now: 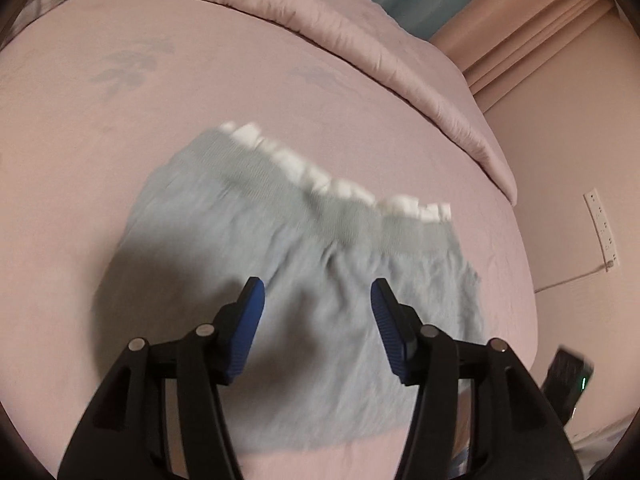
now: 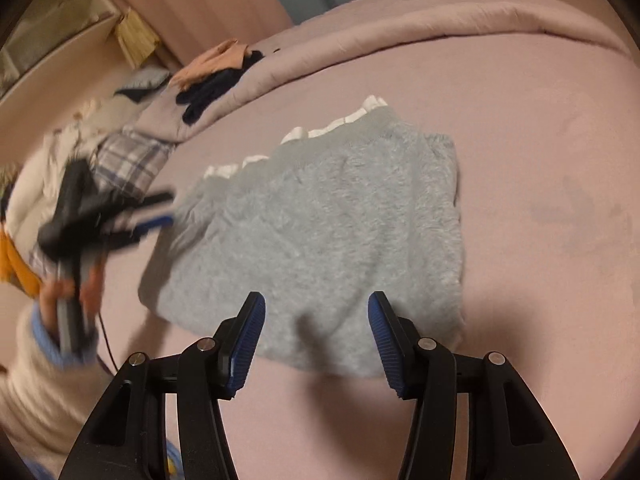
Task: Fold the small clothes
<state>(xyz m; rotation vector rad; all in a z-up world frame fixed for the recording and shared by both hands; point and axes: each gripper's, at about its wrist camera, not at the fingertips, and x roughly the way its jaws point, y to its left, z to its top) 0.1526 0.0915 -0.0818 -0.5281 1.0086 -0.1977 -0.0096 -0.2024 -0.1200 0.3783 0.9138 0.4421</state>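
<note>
Two tools hang over one small grey-blue fleece garment [image 2: 320, 232] that lies flat on the pink bed [image 2: 520, 120], its ribbed waistband with a white frilled trim [image 2: 296, 134] turned toward the rolled-up quilt [image 2: 400, 28]. The left tool [image 1: 317, 294] is spread wide with nothing between its blue pads, poised above the near half of the cloth. The right tool [image 2: 316, 308] is likewise spread and empty, just over the near hem. In the right wrist view the left tool shows as a blur beside the garment's left edge, so I take it to be moving fast.

The garment already looks doubled over on its right side, where the edge is thick and rounded, so my guess is that one fold is done and the next pinch is being lined up.

The risks from here, as I judge them: fleece is thick and springy, so a shallow pinch could catch only the top layer and peel the fold open. A hasty approach could drag the cloth across the sheet and skew its edges. If the two tools grip at uneven depths, the next fold would come out crooked, with the trim poking past the side.

Other clothes [image 2: 216, 76] sit well apart on the quilt.
</note>
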